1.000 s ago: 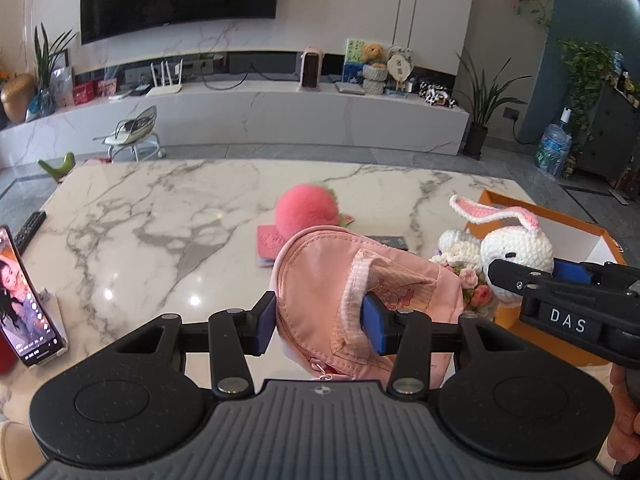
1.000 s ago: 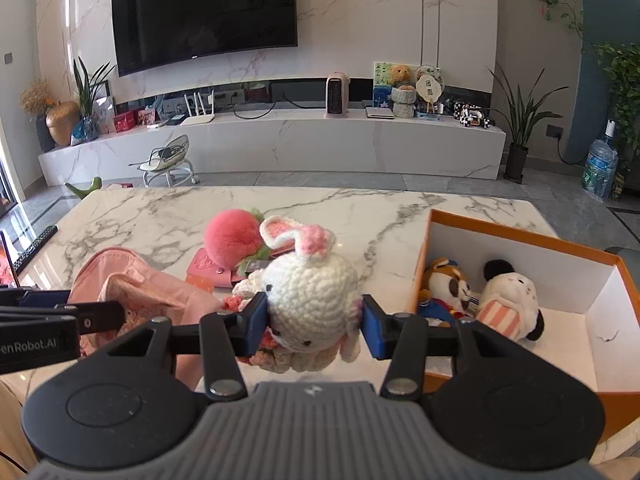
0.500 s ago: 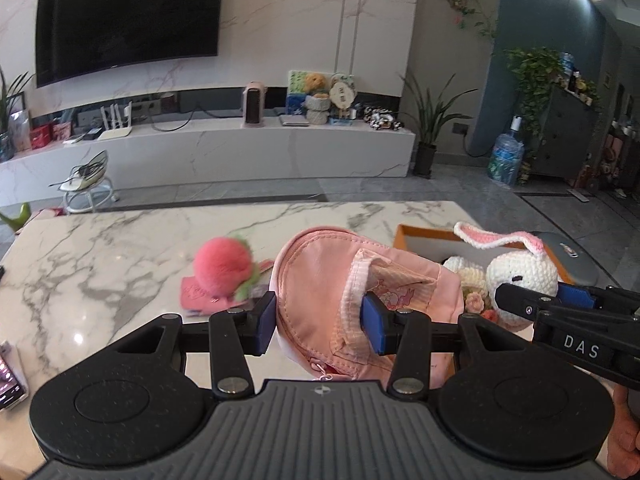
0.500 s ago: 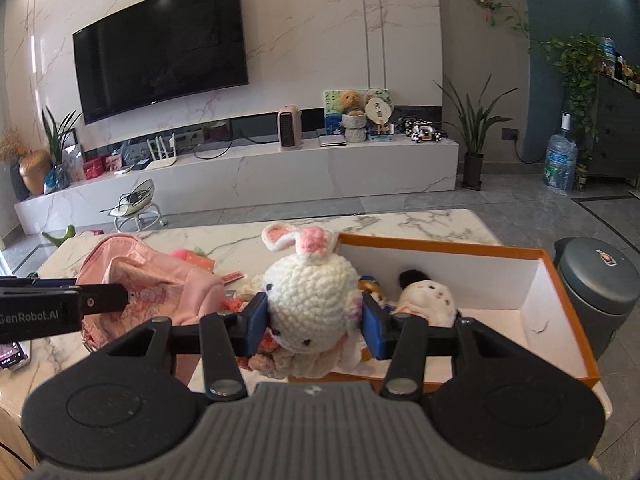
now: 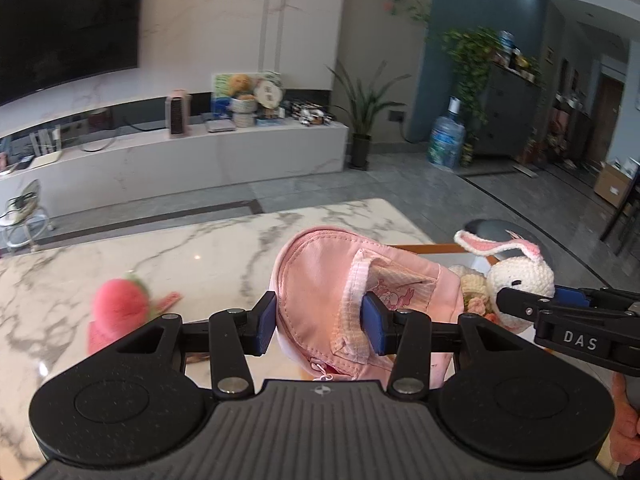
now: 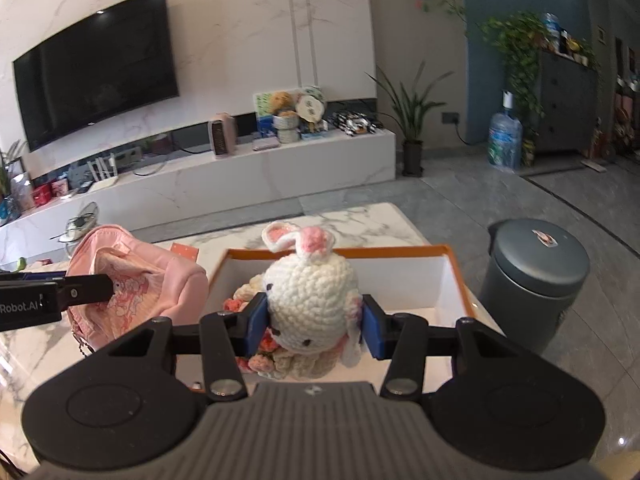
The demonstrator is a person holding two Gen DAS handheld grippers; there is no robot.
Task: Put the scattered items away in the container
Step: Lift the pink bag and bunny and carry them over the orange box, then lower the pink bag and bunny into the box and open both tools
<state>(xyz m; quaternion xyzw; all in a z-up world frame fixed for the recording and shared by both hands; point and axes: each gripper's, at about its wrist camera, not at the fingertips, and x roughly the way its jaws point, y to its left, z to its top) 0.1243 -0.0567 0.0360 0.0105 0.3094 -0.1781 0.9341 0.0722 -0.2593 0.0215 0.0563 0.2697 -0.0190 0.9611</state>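
Note:
My left gripper [image 5: 320,322] is shut on a pink fabric pouch [image 5: 320,280], held above the marble table [image 5: 200,252]. In the right wrist view the same pink pouch [image 6: 132,276] hangs left of the box. My right gripper [image 6: 314,326] is shut on a white crochet bunny [image 6: 310,294] with pink ears, held over the orange-rimmed white box [image 6: 400,280]. In the left wrist view the bunny [image 5: 520,274] and the right gripper [image 5: 532,306] sit to the right, with the box rim [image 5: 412,247] just behind the pouch. The box's inside is mostly hidden by the bunny.
A pink plush ball [image 5: 120,304] with a green top lies on a flat pink item at the table's left. A grey lidded bin [image 6: 536,276] stands on the floor right of the table. A person's hand [image 5: 626,432] shows at the lower right edge.
Both grippers have carried their loads to the right and a little up. The bunny has gone from beside the box to over it; the pouch has neared the box's left rim.

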